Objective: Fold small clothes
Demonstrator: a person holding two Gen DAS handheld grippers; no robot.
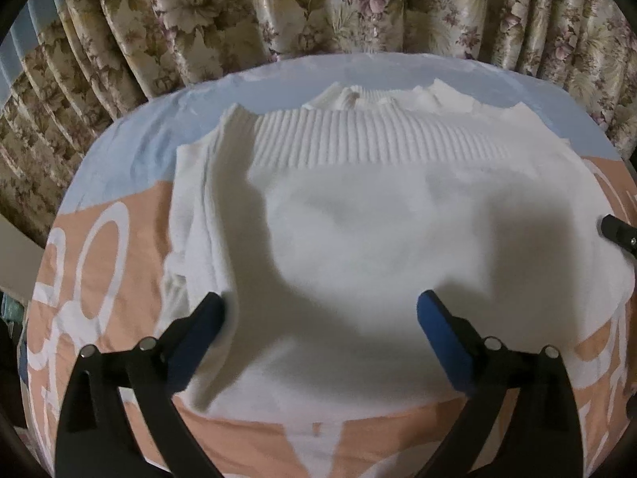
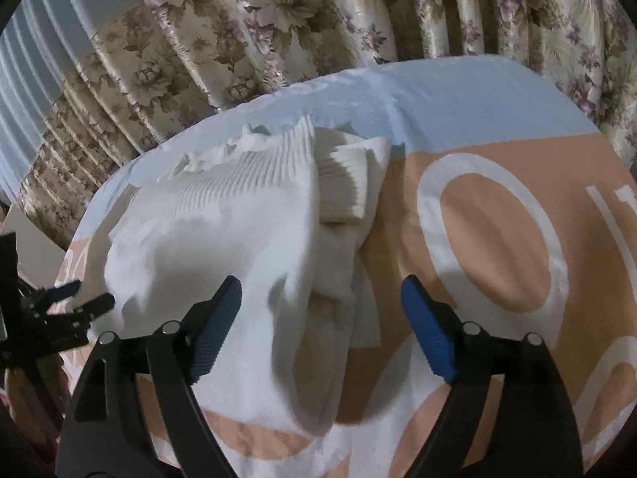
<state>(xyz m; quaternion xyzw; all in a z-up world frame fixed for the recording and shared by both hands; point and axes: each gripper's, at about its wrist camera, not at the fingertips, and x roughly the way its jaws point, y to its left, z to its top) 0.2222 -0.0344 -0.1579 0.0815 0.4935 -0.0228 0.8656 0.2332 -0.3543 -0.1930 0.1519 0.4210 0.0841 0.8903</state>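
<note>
- A floral curtain (image 1: pixel 318 8) in hanging pleats fills the far background of both views.
- A cloth-covered surface (image 2: pixel 497 247), pale blue at the far side and peach with big white letters nearer, carries everything; I cannot tell whether it is a table or a bed.
- A white knit sweater (image 1: pixel 358 239) lies folded on that cover, its ribbed hem band (image 1: pixel 378 139) running left to right at the far side and a ribbed cuff (image 2: pixel 346 187) lying on the folded sleeve at its right edge.
- The left hand-held gripper (image 1: pixel 320 318) hovers over the near part of the sweater, its blue-padded fingers (image 1: pixel 442 342) spread wide with nothing pinched between them; the left fingertip sits at the sweater's folded left edge.
- The right hand-held gripper (image 2: pixel 320 318) is released too, fingers wide apart over the sweater's bunched right edge, gripping nothing; its right finger is above the peach cloth.
- In the right wrist view the left hand-held gripper appears at the far left, beside the sweater's left side.
</note>
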